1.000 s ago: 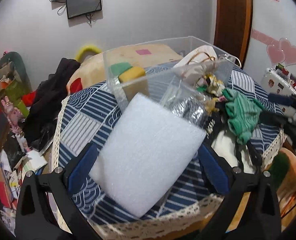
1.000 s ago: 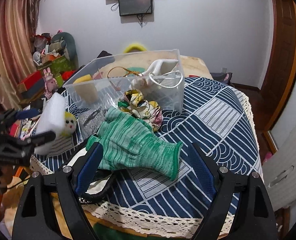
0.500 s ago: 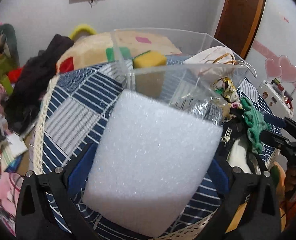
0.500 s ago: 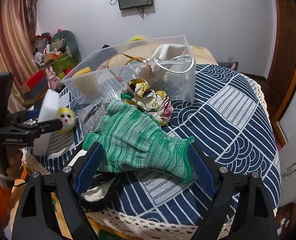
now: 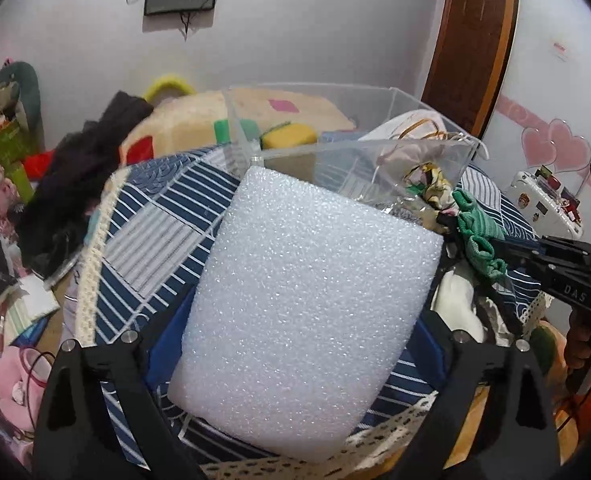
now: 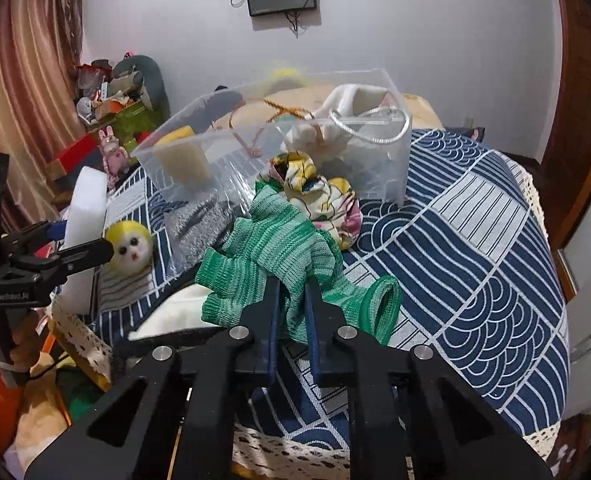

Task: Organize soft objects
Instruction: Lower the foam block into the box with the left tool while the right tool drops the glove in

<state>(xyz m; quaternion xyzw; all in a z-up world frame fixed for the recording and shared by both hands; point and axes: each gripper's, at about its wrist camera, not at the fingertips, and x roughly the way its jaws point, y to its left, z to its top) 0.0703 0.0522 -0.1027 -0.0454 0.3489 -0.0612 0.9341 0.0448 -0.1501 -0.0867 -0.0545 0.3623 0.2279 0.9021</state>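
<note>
My left gripper (image 5: 295,344) is shut on a white foam block (image 5: 307,312) and holds it just in front of the clear plastic bin (image 5: 375,100). The foam block also shows at the left of the right wrist view (image 6: 85,208). My right gripper (image 6: 291,300) is shut on the green knitted glove (image 6: 279,248), which lies bunched on the blue patterned tablecloth (image 6: 475,240). The bin (image 6: 391,168) holds a yellow sponge (image 6: 183,156) and a white bag (image 6: 343,120). A floral cloth (image 6: 319,196) lies against the bin's front wall.
A round yellow plush face (image 6: 129,246) lies by the left gripper. A silvery grey cloth (image 6: 199,224) sits by the bin. A white cloth (image 6: 171,312) hangs at the table's front edge. Clutter (image 5: 3,200) fills the floor on the left.
My right gripper has closed on the green glove, which is now bunched up. My left gripper has carried the foam block closer to the bin.
</note>
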